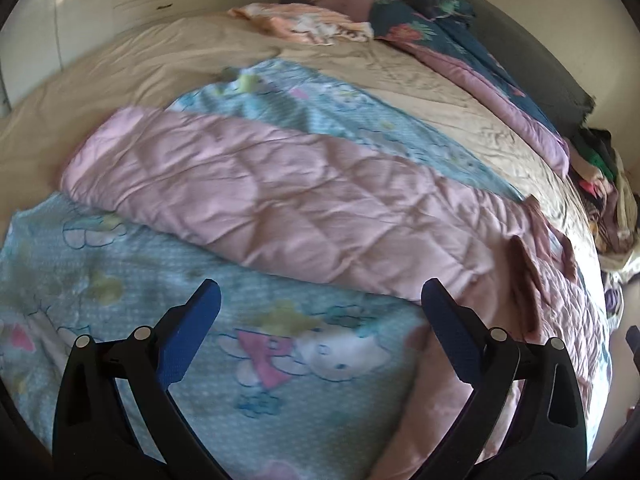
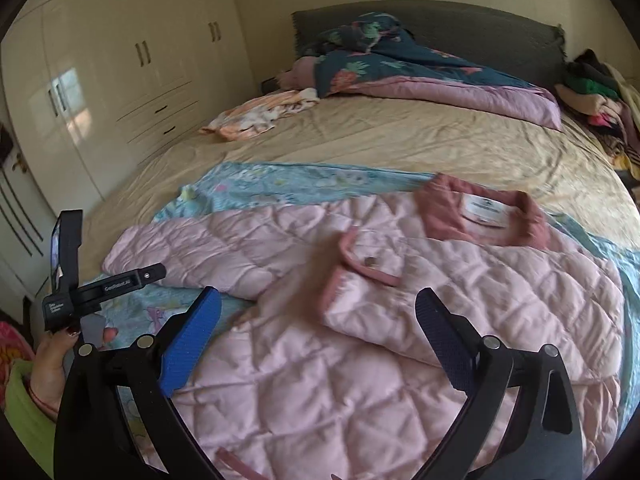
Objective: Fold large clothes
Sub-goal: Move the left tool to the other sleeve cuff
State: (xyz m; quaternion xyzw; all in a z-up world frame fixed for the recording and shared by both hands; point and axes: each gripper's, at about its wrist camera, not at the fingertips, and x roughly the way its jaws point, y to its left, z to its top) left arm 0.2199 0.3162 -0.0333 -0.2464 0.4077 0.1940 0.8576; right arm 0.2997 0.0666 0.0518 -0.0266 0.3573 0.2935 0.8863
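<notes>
Right wrist view: right gripper (image 2: 318,312) gapes wide, empty, above the pink quilted jacket (image 2: 400,320) on the bed (image 2: 400,140); left gripper (image 1: 320,304) likewise spread, holding nothing.

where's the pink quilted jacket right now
The pink quilted jacket lies spread flat on the blue cartoon blanket at the near end of the bed, collar toward the headboard, one sleeve stretched out toward the wardrobe side in the left wrist view.
</notes>
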